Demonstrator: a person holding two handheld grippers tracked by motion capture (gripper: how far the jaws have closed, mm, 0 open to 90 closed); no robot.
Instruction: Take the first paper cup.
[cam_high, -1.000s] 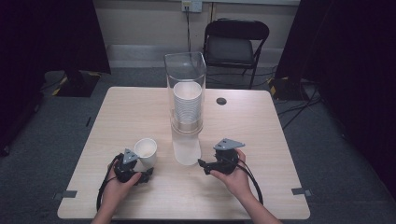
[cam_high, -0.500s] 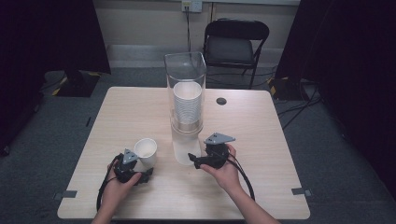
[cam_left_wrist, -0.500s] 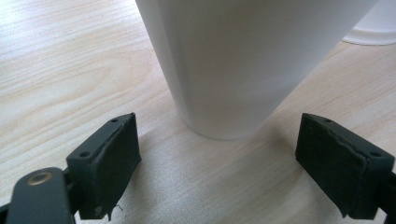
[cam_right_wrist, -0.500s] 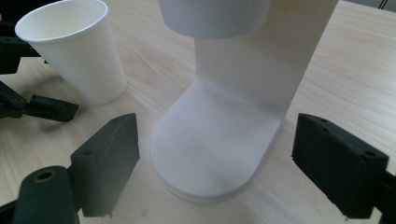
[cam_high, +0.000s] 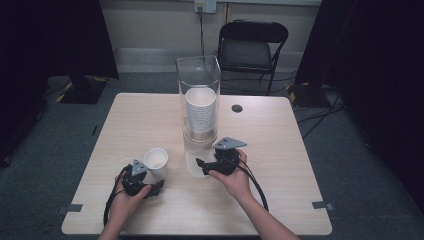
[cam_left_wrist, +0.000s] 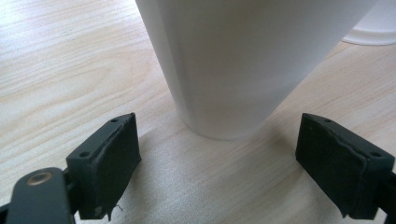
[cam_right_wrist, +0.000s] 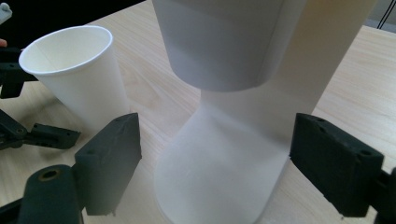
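Around paper cup (cam_left_wrist: 233, 65), left tongs (cam_left_wrist: 233, 158) (wide apart).

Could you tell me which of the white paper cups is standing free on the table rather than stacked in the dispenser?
The single cup by the left gripper, upright and open-topped; the other cups sit nested inside the clear dispenser.
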